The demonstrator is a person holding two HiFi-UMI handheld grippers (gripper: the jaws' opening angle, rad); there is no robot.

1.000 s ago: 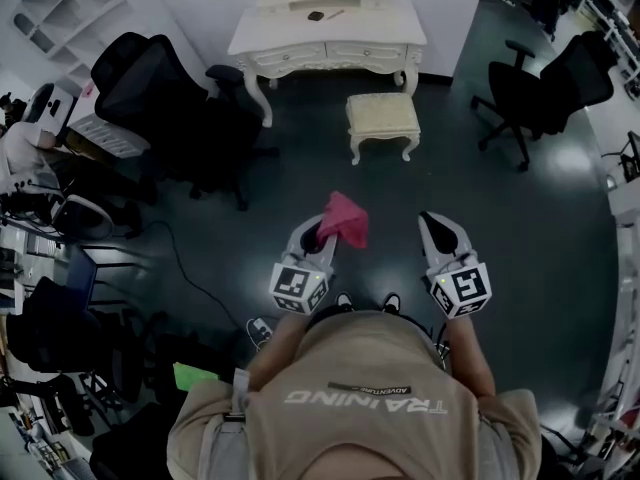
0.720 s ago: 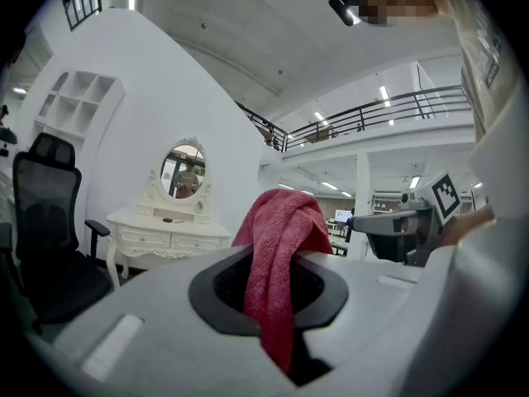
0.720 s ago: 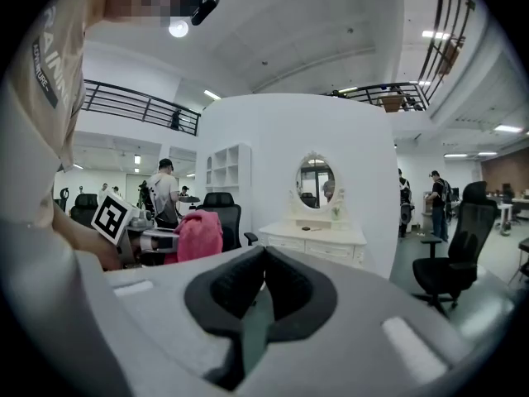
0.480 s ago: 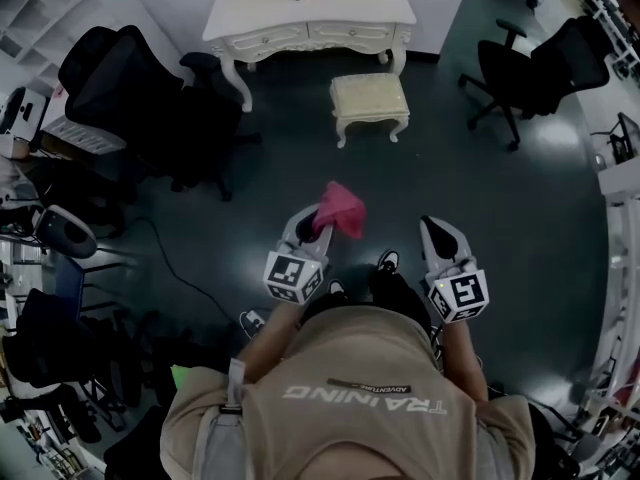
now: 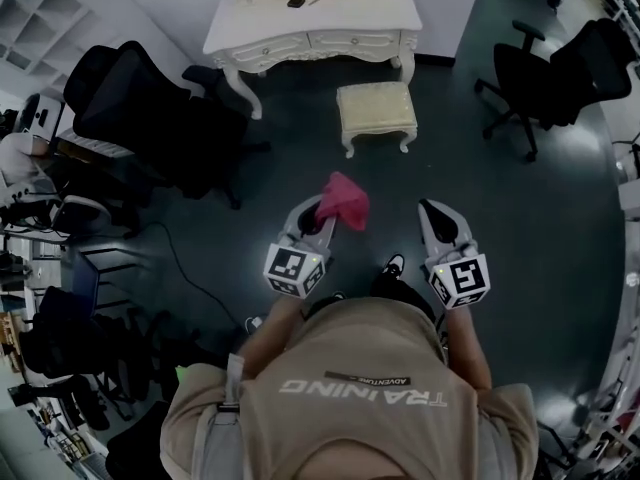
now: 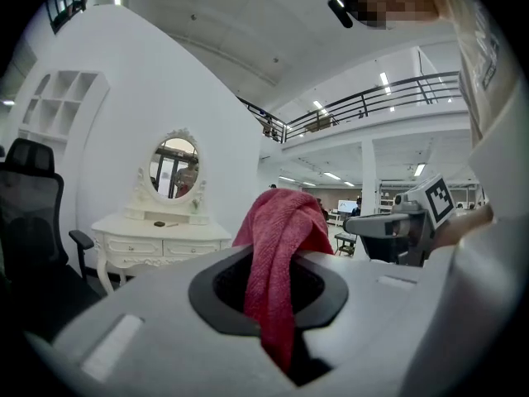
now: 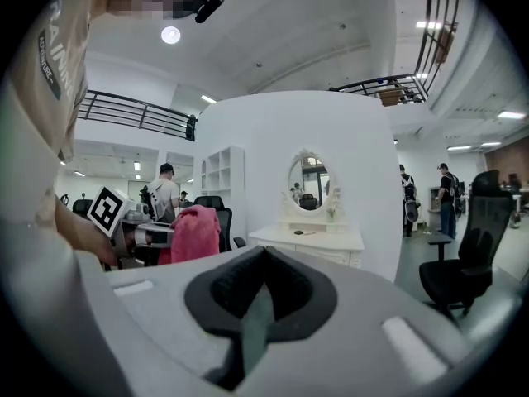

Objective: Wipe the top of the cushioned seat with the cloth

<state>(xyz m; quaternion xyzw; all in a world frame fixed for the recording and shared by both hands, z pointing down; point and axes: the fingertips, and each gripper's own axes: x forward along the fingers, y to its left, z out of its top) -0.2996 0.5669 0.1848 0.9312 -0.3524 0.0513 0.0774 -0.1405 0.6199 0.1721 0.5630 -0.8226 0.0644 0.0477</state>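
None of the wiping is done, as we judge it. Left tongs (image 5: 320, 218) are clenched on the red cloth (image 5: 343, 200), which bunches above the tips and hangs down between them. We hold it in the air over the floor, well short of the seat (image 5: 376, 108). Right tongs (image 5: 438, 216) are closed, with nothing between them. The seat stands ahead, near the far edge of the floor, its cushioned top bare. Left to do: the approach, laying the cloth on the top, and every stroke.
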